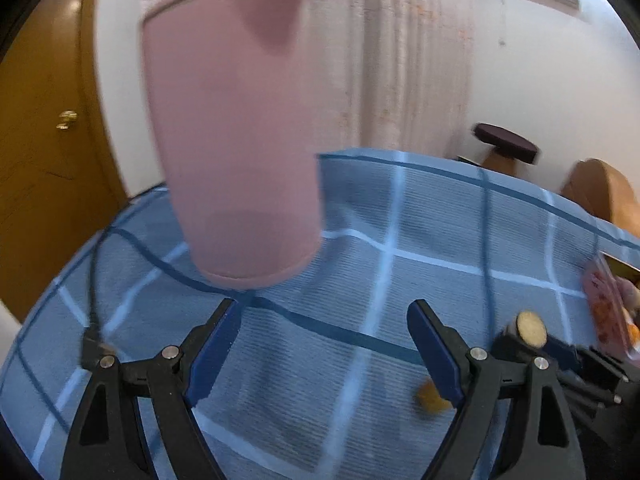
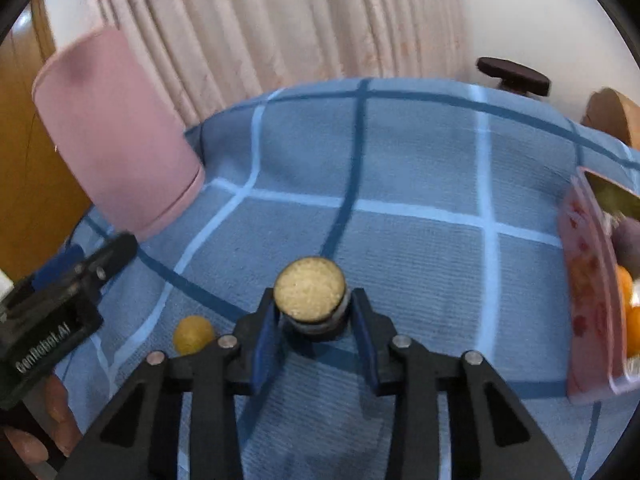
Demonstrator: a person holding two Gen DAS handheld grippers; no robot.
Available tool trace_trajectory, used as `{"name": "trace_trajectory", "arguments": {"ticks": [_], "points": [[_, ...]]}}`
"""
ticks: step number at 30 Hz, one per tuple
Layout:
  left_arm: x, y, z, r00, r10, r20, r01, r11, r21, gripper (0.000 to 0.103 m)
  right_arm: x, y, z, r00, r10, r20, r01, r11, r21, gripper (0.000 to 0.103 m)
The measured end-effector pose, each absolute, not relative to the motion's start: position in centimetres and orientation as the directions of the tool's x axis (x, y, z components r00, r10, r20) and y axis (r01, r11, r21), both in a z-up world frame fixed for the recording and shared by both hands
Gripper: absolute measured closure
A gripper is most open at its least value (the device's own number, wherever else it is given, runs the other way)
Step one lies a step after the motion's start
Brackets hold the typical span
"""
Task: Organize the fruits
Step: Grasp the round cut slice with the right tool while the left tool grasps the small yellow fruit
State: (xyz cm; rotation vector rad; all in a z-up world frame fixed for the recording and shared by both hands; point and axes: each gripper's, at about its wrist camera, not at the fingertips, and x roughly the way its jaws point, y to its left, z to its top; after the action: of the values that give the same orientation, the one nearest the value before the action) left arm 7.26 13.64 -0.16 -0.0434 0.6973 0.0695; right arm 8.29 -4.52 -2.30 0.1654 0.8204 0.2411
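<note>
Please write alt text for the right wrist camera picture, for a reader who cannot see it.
The right gripper is closed on a small round object with a pale grainy top, above a blue checked tablecloth. A small yellow fruit lies to its left, a pink cup stands at far left, and a pink tray with orange fruits sits at right.

text: "GenRobot.AI" | on: left hand-held gripper [image 2: 70, 276] body | white print

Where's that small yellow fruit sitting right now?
The small yellow fruit lies on the blue checked cloth, low and left in the right wrist view, just left of the right gripper and below the pink cup.
</note>
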Motion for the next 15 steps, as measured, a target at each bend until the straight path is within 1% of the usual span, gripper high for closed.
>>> {"name": "trace_trajectory", "arguments": {"ticks": [2, 4, 7, 8, 9, 11, 13, 15], "points": [[7.2, 12.4, -0.4, 0.751, -0.014, -0.66, -0.006, 1.0, -0.029, 0.017, 7.0, -5.5, -1.6, 0.694, 0.244, -0.677, -0.128, 0.968, 0.218, 0.064], [7.0, 11.1, -0.8, 0.739, -0.046, -0.672, 0.052, 0.999, -0.011, 0.017, 6.2, -6.1, -1.1, 0.718, 0.22, -0.661, -0.11, 0.973, 0.204, 0.064], [6.6, 8.9, -1.4, 0.732, -0.035, -0.681, 0.107, 0.992, 0.064, 0.017, 5.0, -6.7, -0.5, 0.738, 0.197, -0.646, -0.101, 0.978, 0.182, 0.064], [6.6, 8.4, -1.7, 0.726, -0.03, -0.687, 0.119, 0.99, 0.082, 0.02, 4.8, -6.7, -0.5, 0.741, 0.193, -0.643, -0.102, 0.979, 0.176, 0.064], [6.6, 8.1, -2.0, 0.717, -0.032, -0.697, 0.129, 0.988, 0.088, 0.024, 4.5, -6.7, -0.3, 0.745, 0.189, -0.64, -0.104, 0.98, 0.169, 0.064], [7.0, 7.8, -3.0, 0.677, -0.043, -0.734, 0.145, 0.986, 0.076, 0.048, 4.0, -6.7, -0.1, 0.749, 0.183, -0.636, -0.108, 0.982, 0.155, 0.064], [7.5, 7.9, -3.7, 0.642, -0.058, -0.765, 0.149, 0.988, 0.051, 0.054, 4.1, -6.6, -0.3, 0.75, 0.182, -0.636, -0.113, 0.983, 0.148, 0.064], [7.5, 8.1, -3.6, 0.642, -0.068, -0.763, 0.145, 0.989, 0.033, 0.06, 3.9, -6.6, -0.2, 0.751, 0.181, -0.634, -0.115, 0.983, 0.145, 0.064]]}}
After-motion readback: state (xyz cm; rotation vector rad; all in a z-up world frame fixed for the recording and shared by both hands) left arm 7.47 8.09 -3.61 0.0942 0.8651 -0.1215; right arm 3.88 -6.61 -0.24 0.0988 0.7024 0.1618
